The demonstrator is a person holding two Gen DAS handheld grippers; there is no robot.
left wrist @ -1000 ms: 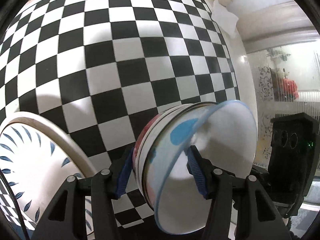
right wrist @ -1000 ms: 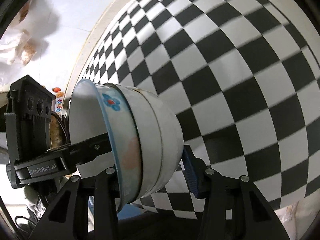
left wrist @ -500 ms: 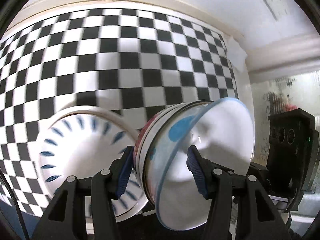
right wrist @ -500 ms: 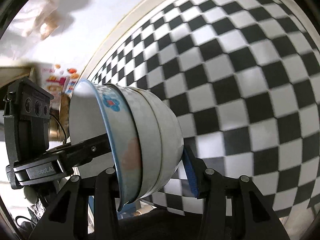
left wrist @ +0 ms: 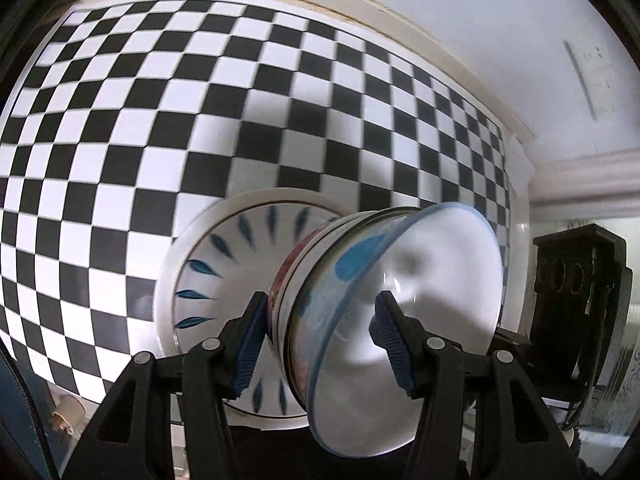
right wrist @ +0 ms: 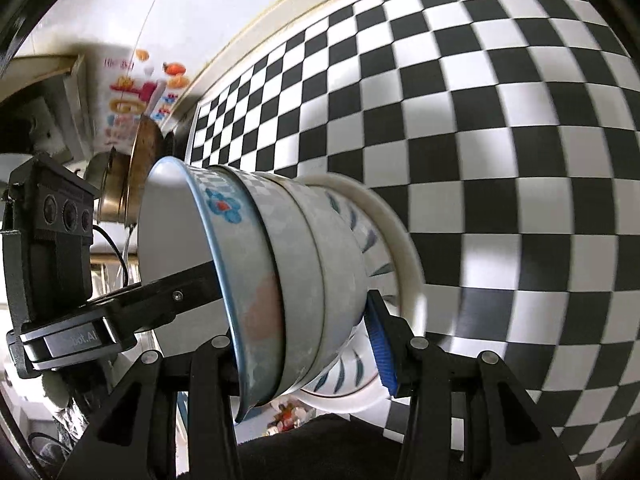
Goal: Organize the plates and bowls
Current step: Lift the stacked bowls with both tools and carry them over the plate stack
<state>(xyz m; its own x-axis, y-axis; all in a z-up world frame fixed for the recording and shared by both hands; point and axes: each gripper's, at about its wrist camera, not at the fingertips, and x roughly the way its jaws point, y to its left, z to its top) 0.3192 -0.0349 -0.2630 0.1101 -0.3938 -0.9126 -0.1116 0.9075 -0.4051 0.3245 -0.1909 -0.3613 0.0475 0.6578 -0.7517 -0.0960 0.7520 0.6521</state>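
Both grippers, left (left wrist: 318, 334) and right (right wrist: 302, 354), clamp opposite rims of the bowl stack (right wrist: 280, 280), held tilted over the plate (left wrist: 224, 264) on the checkered cloth (left wrist: 160, 120); uneven lowering might slide the bowls apart.

The plate (left wrist: 224, 264) with blue marks, off to the left gripper's (left wrist: 320, 336) lower left a second ago, now lies directly behind the held bowls (left wrist: 384, 304).
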